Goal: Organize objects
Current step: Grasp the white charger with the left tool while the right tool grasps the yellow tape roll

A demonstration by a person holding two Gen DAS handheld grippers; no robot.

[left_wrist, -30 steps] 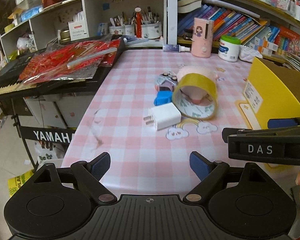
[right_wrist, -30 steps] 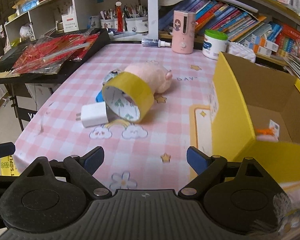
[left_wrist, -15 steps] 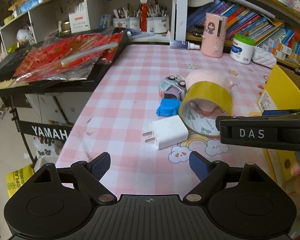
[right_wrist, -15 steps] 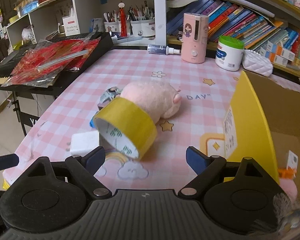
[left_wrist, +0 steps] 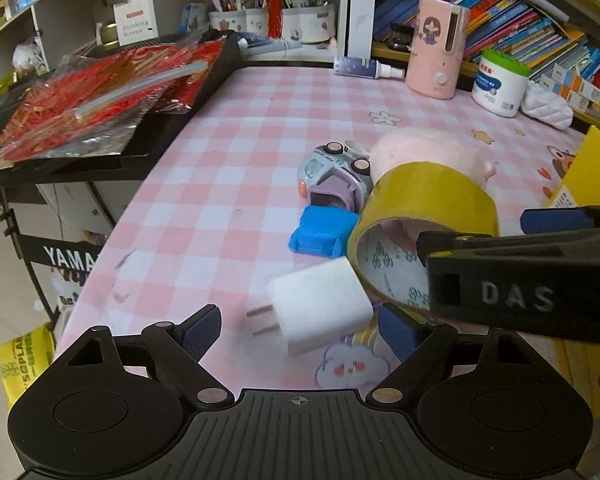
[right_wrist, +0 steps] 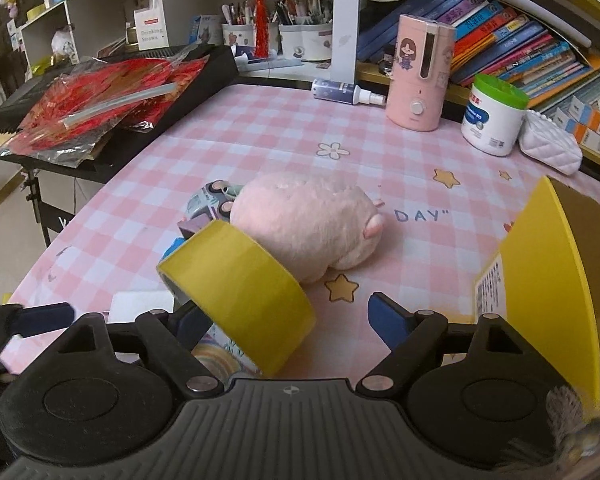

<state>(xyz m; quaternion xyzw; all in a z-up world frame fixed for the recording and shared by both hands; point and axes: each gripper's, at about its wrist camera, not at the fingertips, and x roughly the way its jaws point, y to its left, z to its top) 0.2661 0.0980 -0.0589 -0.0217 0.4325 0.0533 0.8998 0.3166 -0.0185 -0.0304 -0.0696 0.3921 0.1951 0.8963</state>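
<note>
Both pairs of fingers stand wide and hold nothing. My left gripper (left_wrist: 300,330) has the white charger (left_wrist: 320,306) lying between its blue pads, prongs toward the left pad, and I see a gap on that side; on the right pad's side I cannot tell whether the charger touches. My right gripper (right_wrist: 288,322) has just been closing a little, and the yellow tape roll (right_wrist: 240,292) sits partly between its jaws, tilted on its edge against the left finger (right_wrist: 192,326), with the right pad clear of it.

The roll leans on the pink plush toy (right_wrist: 308,224), which lies on its side on the pink checked tablecloth (right_wrist: 268,140). Behind the roll I see a small toy car (left_wrist: 334,178) tipped over and a blue block (left_wrist: 322,236) just beside the charger. At the right edge stands the yellow cardboard box (right_wrist: 548,280), open, near the plush but apart from it. My right gripper's black body crosses the left camera's view over part of the roll.
</note>
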